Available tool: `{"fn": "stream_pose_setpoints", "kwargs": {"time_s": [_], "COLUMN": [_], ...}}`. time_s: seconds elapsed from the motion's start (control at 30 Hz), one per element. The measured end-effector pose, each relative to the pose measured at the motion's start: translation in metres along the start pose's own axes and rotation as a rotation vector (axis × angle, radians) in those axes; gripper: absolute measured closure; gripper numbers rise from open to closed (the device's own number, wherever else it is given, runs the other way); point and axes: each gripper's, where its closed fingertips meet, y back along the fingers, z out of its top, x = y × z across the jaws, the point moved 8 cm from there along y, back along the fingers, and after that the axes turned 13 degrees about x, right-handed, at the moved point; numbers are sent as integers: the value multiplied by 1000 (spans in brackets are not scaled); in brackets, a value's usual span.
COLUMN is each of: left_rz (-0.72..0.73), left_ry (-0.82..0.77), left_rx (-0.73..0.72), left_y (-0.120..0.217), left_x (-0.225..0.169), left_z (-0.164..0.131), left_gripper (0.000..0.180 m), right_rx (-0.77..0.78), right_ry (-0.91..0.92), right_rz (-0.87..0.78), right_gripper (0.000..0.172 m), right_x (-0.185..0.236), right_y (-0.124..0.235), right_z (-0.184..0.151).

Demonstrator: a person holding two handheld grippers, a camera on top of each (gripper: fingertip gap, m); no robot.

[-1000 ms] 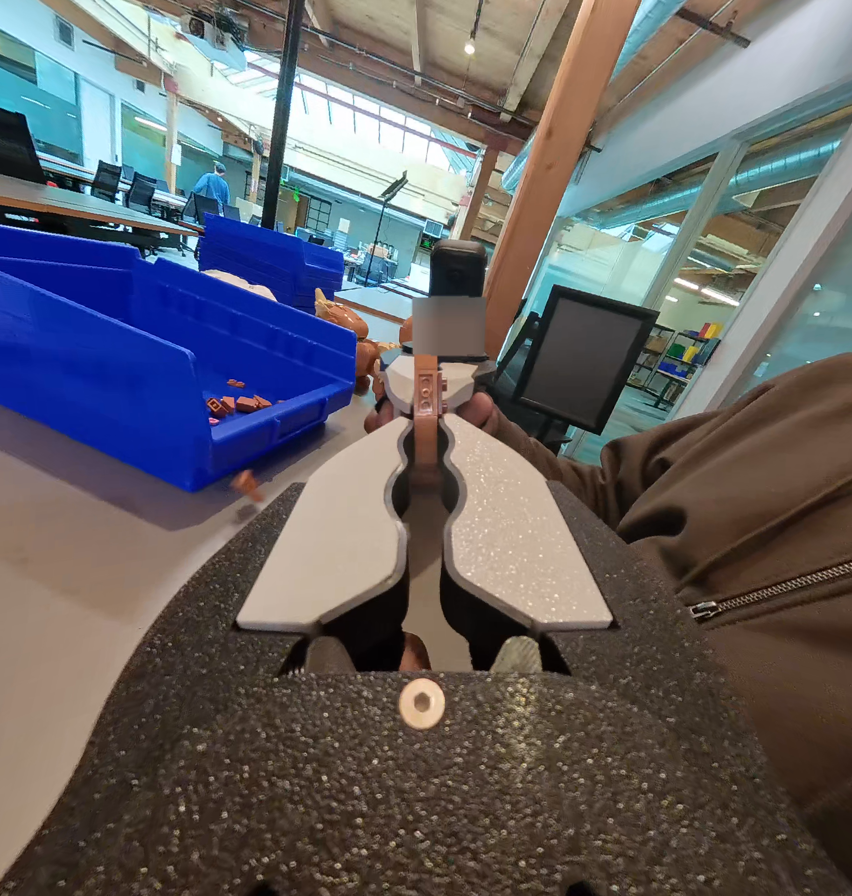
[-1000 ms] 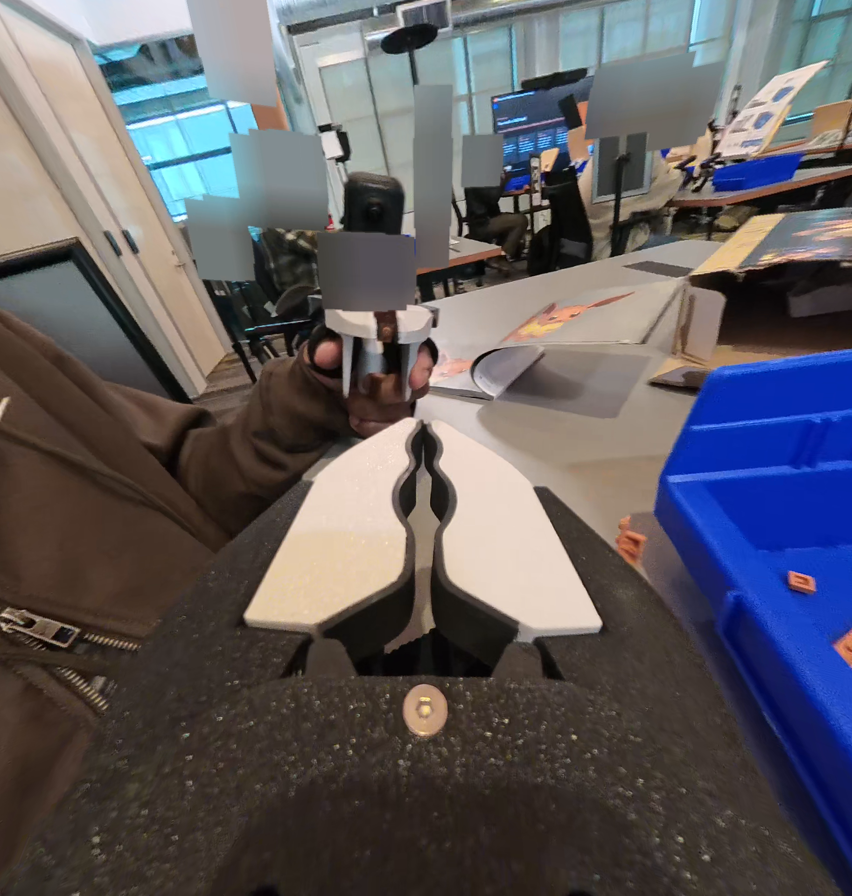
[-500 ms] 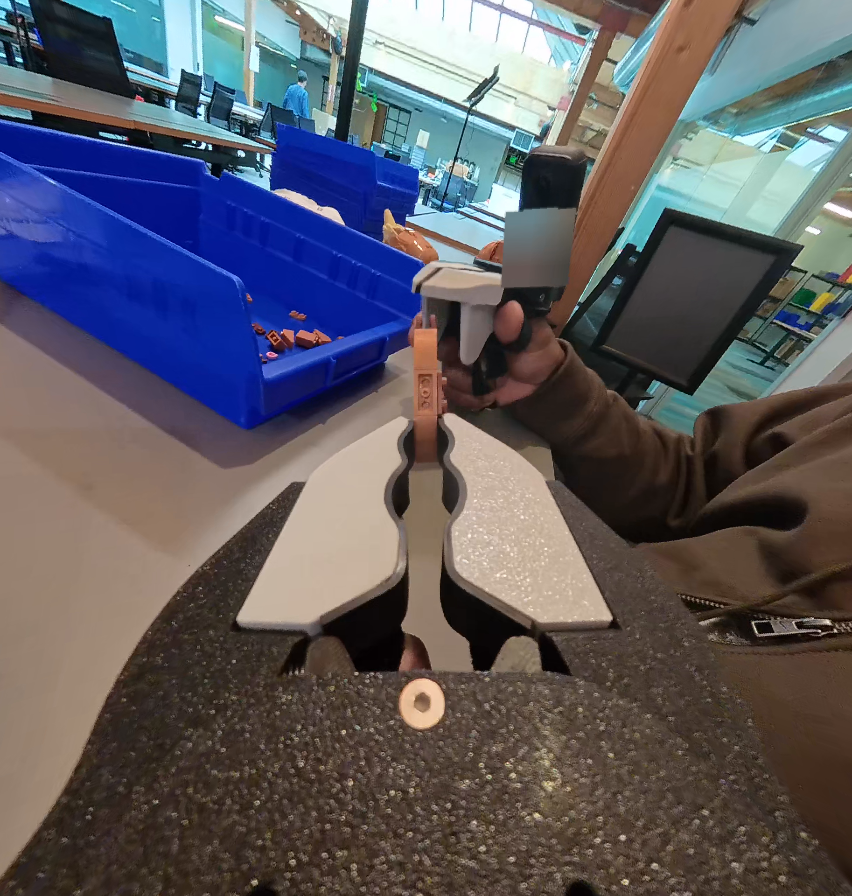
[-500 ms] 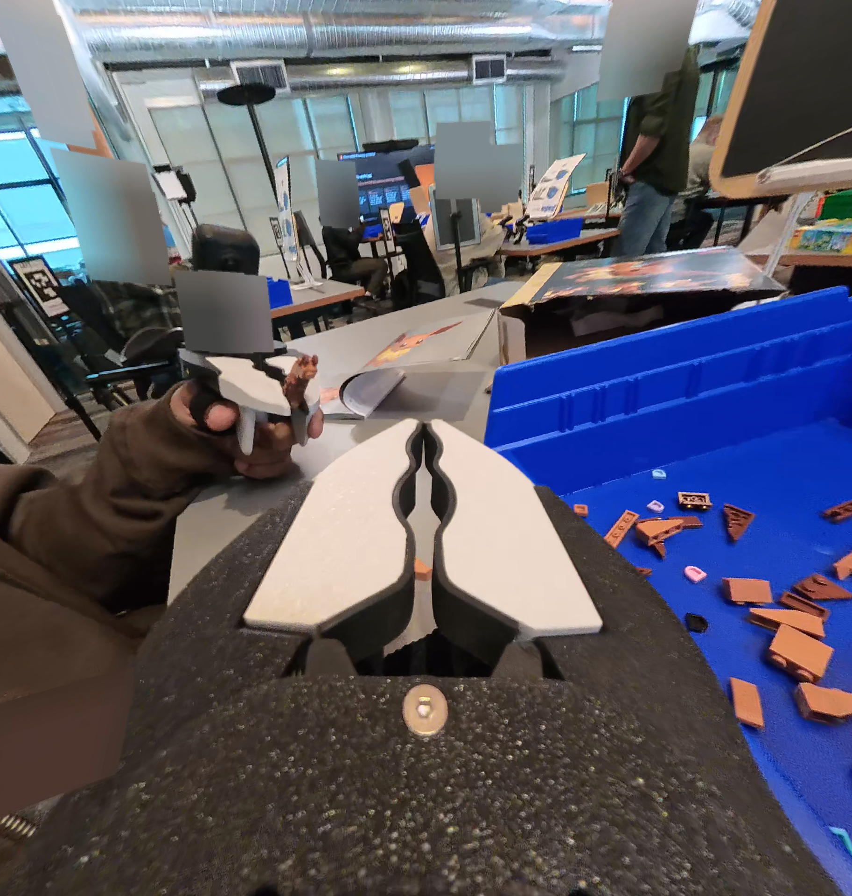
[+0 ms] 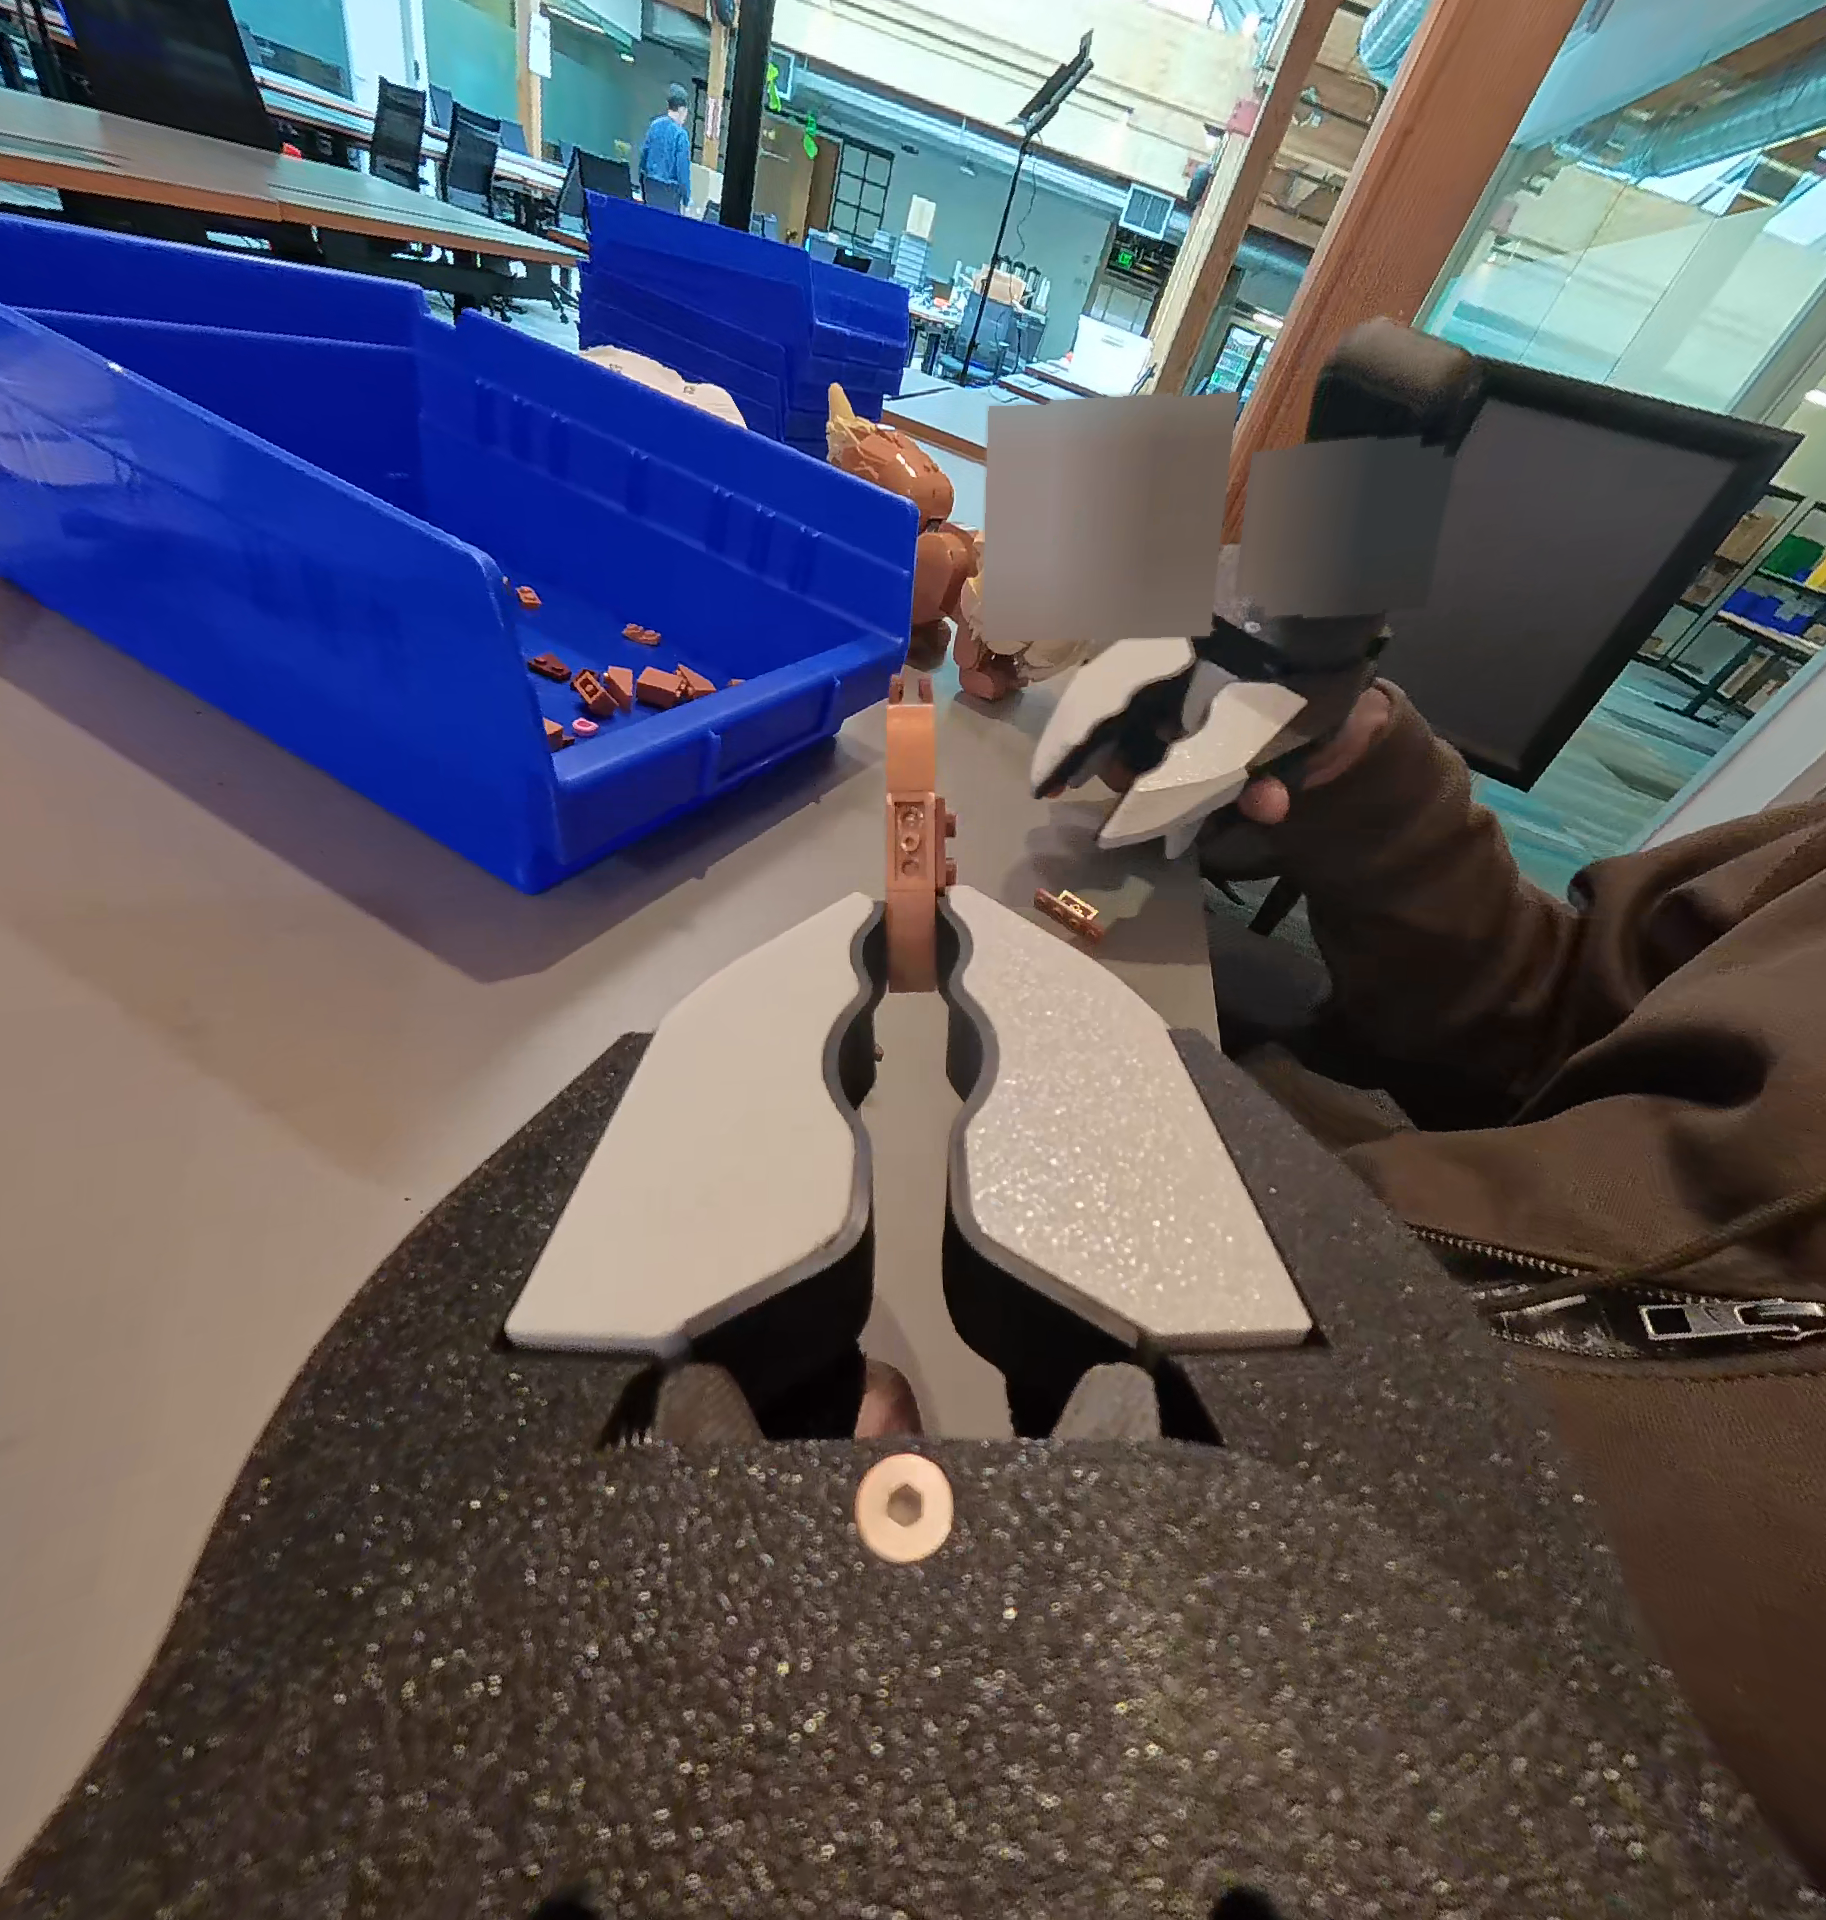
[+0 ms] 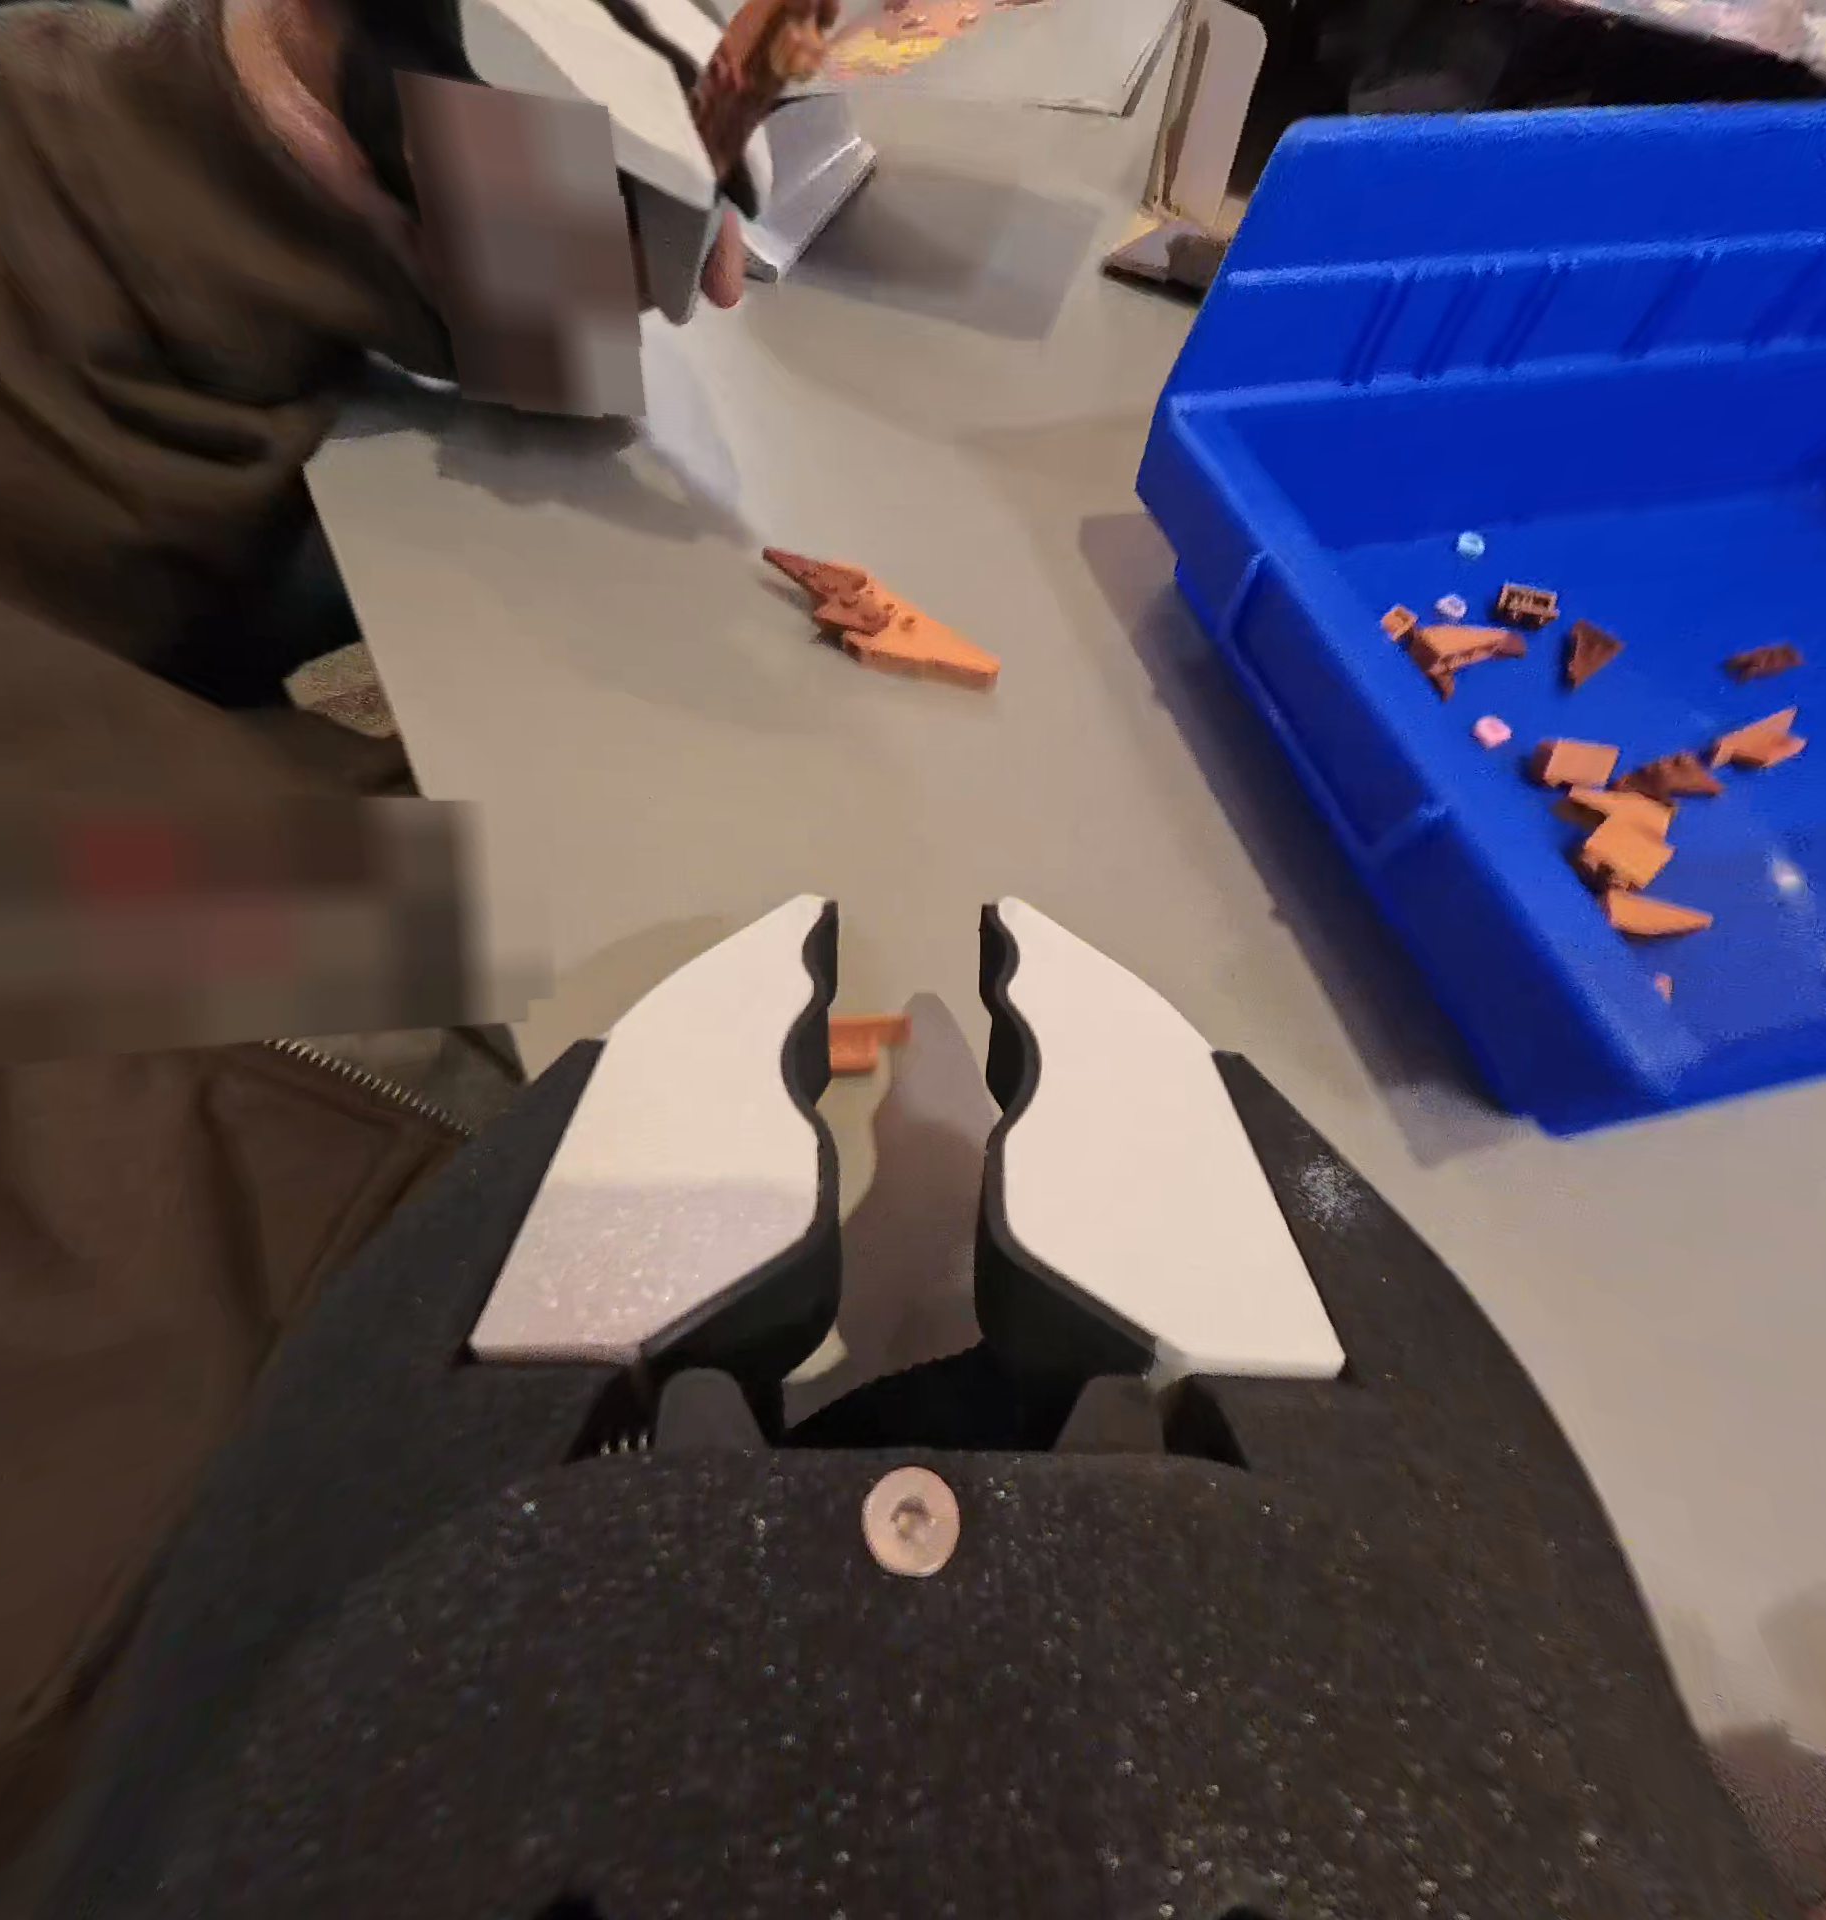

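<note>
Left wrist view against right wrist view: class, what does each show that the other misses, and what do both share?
Left only: a brown brick figure beyond the bin, a dark screen.
Right only: a wedge-shaped brown assembly lying on the table.
Both: the blue bin of loose brown pieces, the left gripper clamping a brown brick assembly, and the right gripper open.

On the worktop (image 5: 213, 1039), a storage bin (image 5: 680, 748) stands to the left in the left wrist view and to the right in the right wrist view, with loose toy bricks (image 6: 1626, 821) lying inside it. A stack of bins (image 5: 743, 301) stands behind it, and a brick-built figure (image 5: 898, 488) beside that stack. The left gripper (image 5: 911, 914) holds a long brick assembly (image 5: 911, 790) upright between its jaws. To its right the right gripper (image 5: 1148, 769) hovers over a small brick piece (image 5: 1070, 914) lying on the worktop. A flat brick assembly (image 6: 878, 623) lies ahead of the right gripper, left of the storage bin.
</note>
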Motion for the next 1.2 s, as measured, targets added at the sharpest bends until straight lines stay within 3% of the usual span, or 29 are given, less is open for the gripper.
{"fn": "stream_pose_setpoints", "kwargs": {"time_s": [0.13,0.3,0.93,1.03,1.2], "left_rz": [4,8,12,13,13], "left_ry": [-8,-1,-7,-6,-6], "left_rx": [9,14,18,17,16], "left_y": [-1,-2,-2,-2,-2], "left_x": [-1,0,-1,0,0], "left_z": [-1,-1,-1,0,0], "left_gripper": [172,172,172,172,172], "right_rx": [66,222,304,323,314], "right_ry": [-10,21,23,36,36], "right_rz": [25,83,-3,-28,-53], "right_gripper": [147,143,147,156,156], "right_x": [3,16,15,15,11], "right_y": [9,-6,-12,-15,-20], "right_z": [-9,-17,-15,-14,-8]}}
